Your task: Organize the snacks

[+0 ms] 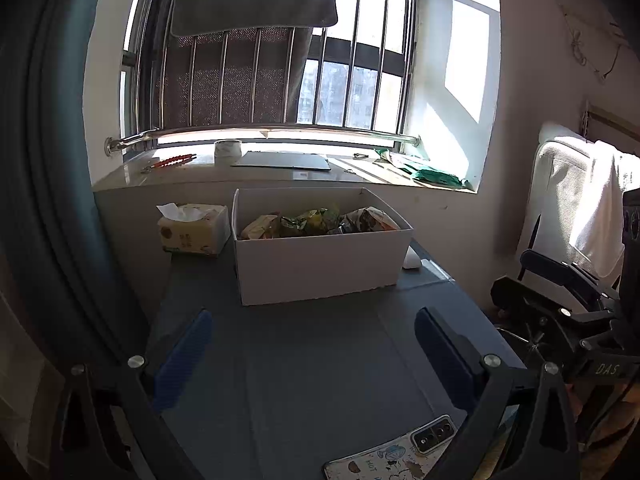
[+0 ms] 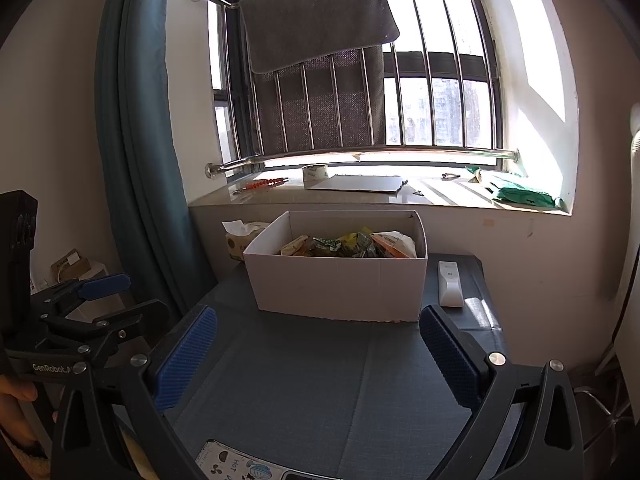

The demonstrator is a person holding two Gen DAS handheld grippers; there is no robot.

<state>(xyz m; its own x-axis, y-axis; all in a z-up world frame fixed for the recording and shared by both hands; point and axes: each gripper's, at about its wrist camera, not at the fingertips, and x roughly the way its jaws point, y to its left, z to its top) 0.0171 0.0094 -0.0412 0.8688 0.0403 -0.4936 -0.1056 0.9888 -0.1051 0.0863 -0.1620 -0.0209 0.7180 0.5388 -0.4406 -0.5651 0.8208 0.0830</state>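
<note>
- Left wrist view: we hold the left gripper (image 1: 314,356) low over the grey table (image 1: 304,368), its blue fingers (image 1: 184,360) spread wide with nothing between them. Ahead stands the white box (image 1: 320,264), open at the top, and the snacks (image 1: 320,222) lie inside it as a loose heap of packets. A tissue pack (image 1: 194,229) sits just beside the box on its left, a phone (image 1: 394,452) lies at the near edge of the table, and part of the right gripper (image 1: 560,320) shows at the right margin.
- Right wrist view: the right gripper (image 2: 318,356) is likewise parted and empty, aimed at the same box (image 2: 340,284). The snacks (image 2: 348,245) fill the box floor; which packet is which we cannot tell. A white remote (image 2: 450,284) lies on the table (image 2: 320,380) to the right of the box, apart from it, and the left gripper (image 2: 88,312) appears at the left.
- Step in hand, as we judge it: either the sorting has not begun or all packets are already boxed; no snack lies loose on the table.
- Next move, if work remains: we would need to reach forward over the near wall of the box and descend from above onto a single packet, closing on one edge so that neighbouring wrappers are not dragged along.
</note>
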